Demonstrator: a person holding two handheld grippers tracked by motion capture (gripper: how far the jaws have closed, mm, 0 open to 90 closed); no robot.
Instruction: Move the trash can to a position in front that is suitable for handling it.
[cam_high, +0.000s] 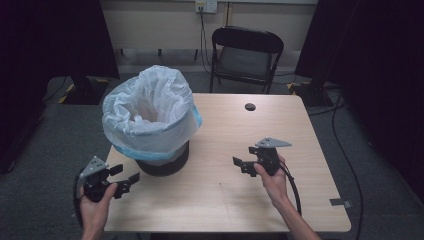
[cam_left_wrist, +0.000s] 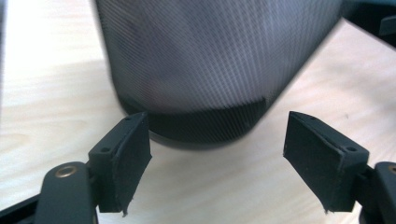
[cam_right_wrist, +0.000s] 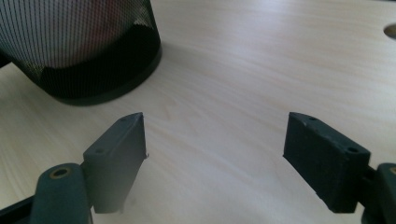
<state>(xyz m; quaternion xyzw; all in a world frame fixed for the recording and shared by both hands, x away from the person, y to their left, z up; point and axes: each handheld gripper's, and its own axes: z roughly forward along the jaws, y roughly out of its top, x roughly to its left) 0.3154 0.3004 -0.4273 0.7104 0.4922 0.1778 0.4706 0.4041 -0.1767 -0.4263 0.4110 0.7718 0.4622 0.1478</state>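
Bin (cam_high: 162, 162): black mesh, white liner (cam_high: 150, 107), stood on surface (cam_high: 235, 200) left of centre | Left gripper (cam_high: 125, 177): jaws wide apart, empty, near bin base | Right gripper (cam_high: 241, 165): jaws wide apart, empty, well apart from bin.

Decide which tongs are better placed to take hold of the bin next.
Left. The left tongs stand open right beside the mesh bin, facing it; the right tongs, also open, are farther off across the table.

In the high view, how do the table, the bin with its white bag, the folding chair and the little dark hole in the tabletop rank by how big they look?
1. table
2. bin
3. folding chair, farther back, so true size unsure
4. hole
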